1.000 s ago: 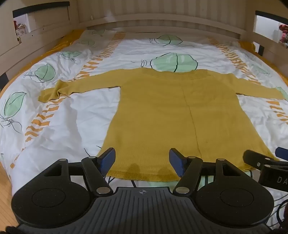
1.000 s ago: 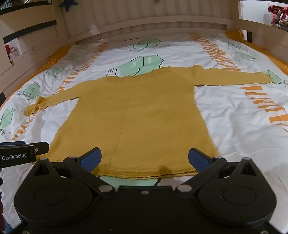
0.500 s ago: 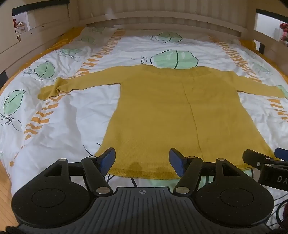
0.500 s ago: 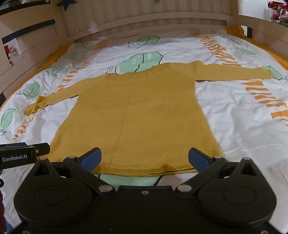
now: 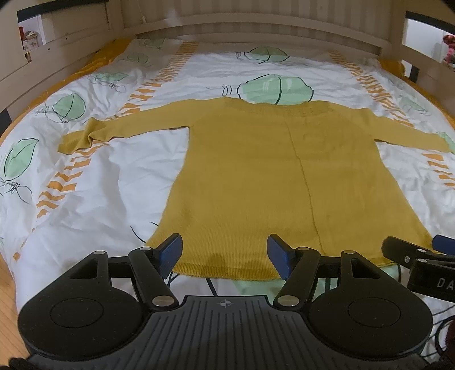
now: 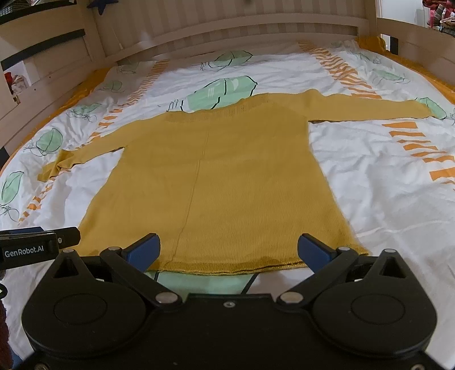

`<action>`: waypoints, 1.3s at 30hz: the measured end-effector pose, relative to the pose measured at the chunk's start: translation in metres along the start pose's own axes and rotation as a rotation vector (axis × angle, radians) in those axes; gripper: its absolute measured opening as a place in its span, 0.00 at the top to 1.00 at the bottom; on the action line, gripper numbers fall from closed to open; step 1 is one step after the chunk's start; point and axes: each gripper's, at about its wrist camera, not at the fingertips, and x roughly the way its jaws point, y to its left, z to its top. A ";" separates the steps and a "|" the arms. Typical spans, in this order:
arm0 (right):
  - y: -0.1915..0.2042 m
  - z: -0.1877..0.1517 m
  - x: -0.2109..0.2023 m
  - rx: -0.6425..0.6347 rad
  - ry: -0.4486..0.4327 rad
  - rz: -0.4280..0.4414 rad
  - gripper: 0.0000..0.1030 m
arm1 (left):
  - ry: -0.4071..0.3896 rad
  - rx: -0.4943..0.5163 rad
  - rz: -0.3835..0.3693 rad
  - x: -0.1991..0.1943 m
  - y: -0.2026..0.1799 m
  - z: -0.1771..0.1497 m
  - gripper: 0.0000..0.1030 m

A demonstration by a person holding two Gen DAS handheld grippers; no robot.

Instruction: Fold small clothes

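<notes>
A mustard-yellow knitted sweater (image 5: 270, 176) lies flat on the bed, hem toward me, both sleeves spread out; it also shows in the right wrist view (image 6: 221, 182). The left sleeve cuff (image 5: 76, 141) is crumpled. My left gripper (image 5: 224, 253) is open and empty, hovering just over the left part of the hem. My right gripper (image 6: 229, 252) is open wide and empty over the right part of the hem. Each gripper shows at the edge of the other's view: the right one (image 5: 421, 261) and the left one (image 6: 37, 246).
The bed cover (image 5: 93, 199) is white with green leaf prints and orange stripes. A wooden headboard (image 5: 256, 25) and side rails (image 6: 42, 71) enclose the bed. Wood floor (image 5: 5, 284) shows at the near left.
Both grippers have tilted or dropped slightly, so the sweater sits lower in both views. Both stay open and empty. The sweater has not moved.
</notes>
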 end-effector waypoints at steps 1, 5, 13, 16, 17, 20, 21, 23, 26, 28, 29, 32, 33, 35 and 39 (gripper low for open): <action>0.000 0.000 0.000 0.000 0.000 0.000 0.01 | 0.000 -0.001 0.001 0.000 0.000 0.000 0.37; -0.001 -0.001 0.002 0.001 0.005 0.001 0.01 | 0.006 -0.002 0.000 -0.001 -0.001 0.000 0.37; -0.001 -0.001 0.004 0.000 0.012 0.000 0.01 | 0.019 -0.005 -0.003 0.004 0.003 0.000 0.37; 0.000 -0.001 0.004 0.000 0.014 0.000 0.01 | 0.023 -0.006 -0.005 0.005 0.004 0.000 0.37; 0.000 0.000 0.004 0.000 0.016 0.001 0.01 | 0.024 -0.007 -0.005 0.005 0.004 0.000 0.37; 0.002 0.000 0.004 0.000 0.020 0.000 0.01 | 0.026 -0.006 -0.005 0.005 0.003 0.000 0.37; 0.002 0.000 0.004 0.000 0.021 0.000 0.01 | 0.025 -0.007 -0.005 0.005 0.004 -0.001 0.37; 0.003 0.001 0.005 -0.001 0.029 0.001 0.01 | 0.026 -0.007 -0.006 0.005 0.004 0.000 0.37; 0.004 0.002 0.006 -0.001 0.033 0.000 0.01 | 0.030 -0.008 -0.008 0.006 0.003 0.000 0.37; 0.003 0.003 0.006 0.000 0.037 0.002 0.01 | 0.032 -0.008 -0.009 0.007 0.004 0.000 0.37; 0.003 0.003 0.006 0.001 0.038 0.002 0.01 | 0.033 -0.008 -0.009 0.007 0.004 0.000 0.37; 0.003 0.003 0.006 0.001 0.042 0.002 0.01 | 0.035 -0.006 -0.010 0.007 0.003 0.000 0.37; 0.003 0.003 0.007 0.001 0.044 0.002 0.01 | 0.036 -0.007 -0.010 0.007 0.003 0.000 0.37; 0.003 0.003 0.007 0.002 0.046 0.003 0.01 | 0.038 -0.007 -0.012 0.007 0.003 0.000 0.37; 0.003 0.003 0.009 0.002 0.053 0.004 0.01 | 0.042 -0.007 -0.013 0.010 0.003 0.001 0.37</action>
